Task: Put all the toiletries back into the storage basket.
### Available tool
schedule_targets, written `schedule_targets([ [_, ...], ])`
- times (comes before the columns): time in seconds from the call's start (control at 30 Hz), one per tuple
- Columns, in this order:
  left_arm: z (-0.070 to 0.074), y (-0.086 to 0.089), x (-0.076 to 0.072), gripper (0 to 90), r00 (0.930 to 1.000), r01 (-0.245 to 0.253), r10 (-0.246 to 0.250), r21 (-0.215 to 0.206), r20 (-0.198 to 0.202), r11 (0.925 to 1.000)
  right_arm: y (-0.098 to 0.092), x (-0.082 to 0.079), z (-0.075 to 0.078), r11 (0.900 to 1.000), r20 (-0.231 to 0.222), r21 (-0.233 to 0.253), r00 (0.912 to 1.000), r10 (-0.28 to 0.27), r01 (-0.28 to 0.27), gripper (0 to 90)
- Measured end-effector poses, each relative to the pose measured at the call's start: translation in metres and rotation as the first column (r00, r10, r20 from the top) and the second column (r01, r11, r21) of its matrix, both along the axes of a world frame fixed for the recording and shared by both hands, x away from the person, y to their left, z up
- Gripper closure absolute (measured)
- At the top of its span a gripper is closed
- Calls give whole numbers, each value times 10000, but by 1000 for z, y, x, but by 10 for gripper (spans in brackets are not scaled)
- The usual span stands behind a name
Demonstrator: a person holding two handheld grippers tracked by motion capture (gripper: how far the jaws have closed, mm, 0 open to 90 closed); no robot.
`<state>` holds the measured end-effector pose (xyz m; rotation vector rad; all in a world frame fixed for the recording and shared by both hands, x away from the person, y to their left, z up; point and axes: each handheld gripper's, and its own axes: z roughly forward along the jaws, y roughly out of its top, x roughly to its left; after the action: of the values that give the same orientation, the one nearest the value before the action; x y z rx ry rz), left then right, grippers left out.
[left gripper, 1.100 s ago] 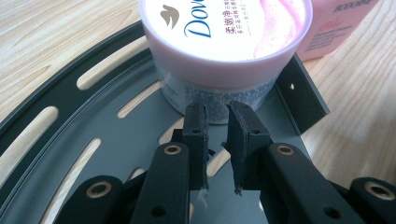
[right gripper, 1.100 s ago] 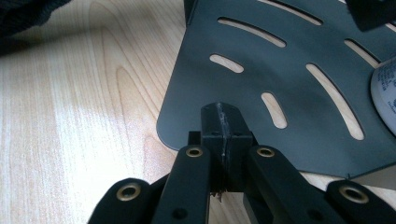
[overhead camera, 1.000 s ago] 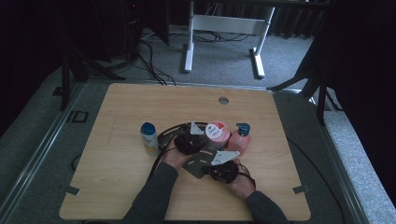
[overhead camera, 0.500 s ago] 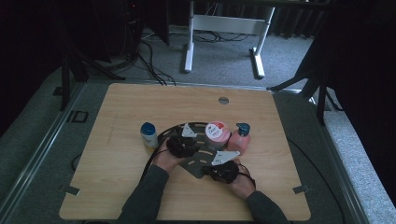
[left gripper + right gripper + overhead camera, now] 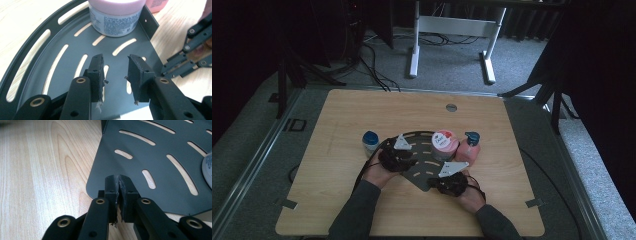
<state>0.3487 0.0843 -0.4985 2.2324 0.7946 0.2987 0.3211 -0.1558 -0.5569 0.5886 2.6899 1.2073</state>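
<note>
Left gripper view: left gripper [image 5: 115, 72] released, jaws parted with a clear gap, nothing between the pads, hovering over the slotted floor of the black corner shelf [image 5: 62, 65]. Pink-lidded jar [image 5: 117, 15] at top centre of frame, standing on the shelf against its raised wall. Other gripper's linkage visible at right edge, just beside the shelf's straight side.

Right gripper view: right gripper [image 5: 119, 185] clenched, pads pressed together at lower centre of frame. Tips at the rounded corner of the black corner shelf [image 5: 150, 157]; whether the shelf edge is pinched between the pads cannot be told. Bare wood of the table [image 5: 45, 170] across left half of frame. Sliver of the jar at right edge.

High view: left gripper [image 5: 398, 155] centre-left of frame, over the left part of the shelf [image 5: 424, 170]; right gripper [image 5: 451, 180] lower centre, at the shelf's near corner. Jar [image 5: 444, 144] on the shelf's far right part. Pink pump bottle [image 5: 468, 148] just right of the jar, on the table beside the shelf. Small blue-capped container [image 5: 371, 142] on the table to the left of the shelf, apart from it. Forearms entering from bottom edge.
</note>
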Motion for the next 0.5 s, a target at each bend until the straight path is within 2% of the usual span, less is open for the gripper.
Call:
schedule_targets([
  [0.17,1,9,-6,644,9999,144,-144,-62,19,9999,0,0,0,10000,0,4,10000,2,-2,855],
  [0.5,-1,24,-19,612,9999,135,-136,-129,-51,9998,0,0,0,10000,-16,11,10000,22,-22,855],
])
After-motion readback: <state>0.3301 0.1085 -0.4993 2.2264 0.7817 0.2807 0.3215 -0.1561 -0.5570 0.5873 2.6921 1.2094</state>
